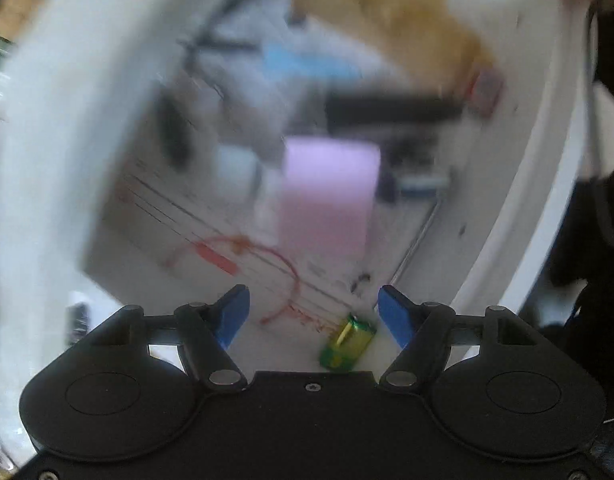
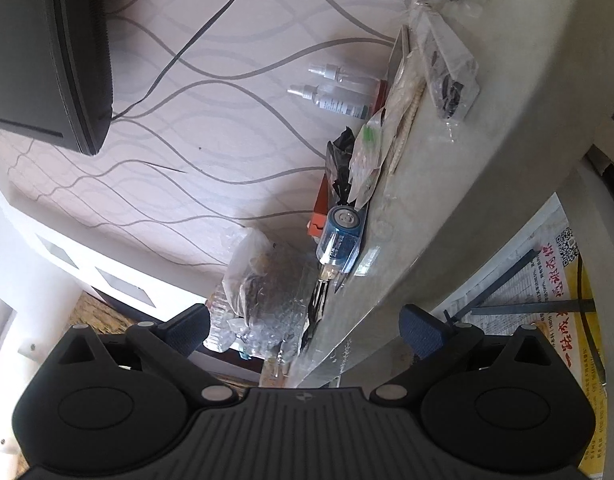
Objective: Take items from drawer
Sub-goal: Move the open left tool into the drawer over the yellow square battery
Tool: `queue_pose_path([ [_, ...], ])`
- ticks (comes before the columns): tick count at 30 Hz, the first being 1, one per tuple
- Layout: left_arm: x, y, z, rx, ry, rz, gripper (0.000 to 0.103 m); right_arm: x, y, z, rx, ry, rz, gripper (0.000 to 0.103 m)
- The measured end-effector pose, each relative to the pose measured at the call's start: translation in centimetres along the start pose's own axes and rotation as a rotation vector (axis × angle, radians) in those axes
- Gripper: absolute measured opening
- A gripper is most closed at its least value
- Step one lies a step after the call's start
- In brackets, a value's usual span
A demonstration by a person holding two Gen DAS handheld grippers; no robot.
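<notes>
The left wrist view is blurred and looks straight down into a white drawer [image 1: 503,184]. My left gripper [image 1: 313,296] is open above its floor. A small green and yellow battery [image 1: 349,340] lies between the blue fingers [image 1: 395,316], nearer the right one, and neither pad touches it. Farther in stand a pink box [image 1: 327,196], a black bar-shaped thing [image 1: 391,110] and a printed sheet with red marks [image 1: 211,240]. My right gripper [image 2: 305,316] is open and holds nothing; the grey countertop's edge [image 2: 447,216] runs between its fingers.
On the countertop lie a blue battery pack [image 2: 339,236], two small dropper bottles [image 2: 335,100], clear bags of parts [image 2: 447,76] and a crumpled plastic bag [image 2: 263,280]. A dark monitor [image 2: 67,48] hangs at the left. A printed newspaper sheet [image 2: 555,280] shows below the counter's edge.
</notes>
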State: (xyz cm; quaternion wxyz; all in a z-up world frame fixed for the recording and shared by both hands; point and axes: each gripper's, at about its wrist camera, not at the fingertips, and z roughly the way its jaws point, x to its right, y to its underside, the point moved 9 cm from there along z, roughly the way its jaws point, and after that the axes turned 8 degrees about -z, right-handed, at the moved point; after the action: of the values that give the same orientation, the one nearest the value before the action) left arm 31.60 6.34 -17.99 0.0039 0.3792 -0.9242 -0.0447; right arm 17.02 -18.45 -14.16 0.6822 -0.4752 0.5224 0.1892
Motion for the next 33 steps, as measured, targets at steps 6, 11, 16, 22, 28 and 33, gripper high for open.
queue_pose_path([
  [6,0.1,-0.4,1.2,0.024,0.070,-0.035,0.071,0.4,0.3,0.3,-0.019,0.031,0.001,0.103],
  [11,-0.6,0.3,1.5,0.021,0.077,-0.079,0.070,0.4,0.6,0.5,-0.039,0.041,-0.007,0.103],
  [16,-1.4,2.3,2.3,-0.075,0.078,-0.093,0.072,0.4,0.7,0.5,-0.036,0.047,-0.018,0.103],
  [22,-2.4,1.1,3.2,-0.295,0.121,-0.134,0.090,0.5,0.8,0.7,-0.045,0.064,-0.021,0.103],
  [28,-2.8,0.0,4.3,-0.414,0.068,-0.281,0.092,0.3,0.6,0.4,-0.030,0.052,-0.024,0.103],
  [33,-3.1,0.8,4.5,-0.446,0.047,-0.397,0.066,0.2,0.5,0.2,-0.020,0.032,-0.016,0.103],
])
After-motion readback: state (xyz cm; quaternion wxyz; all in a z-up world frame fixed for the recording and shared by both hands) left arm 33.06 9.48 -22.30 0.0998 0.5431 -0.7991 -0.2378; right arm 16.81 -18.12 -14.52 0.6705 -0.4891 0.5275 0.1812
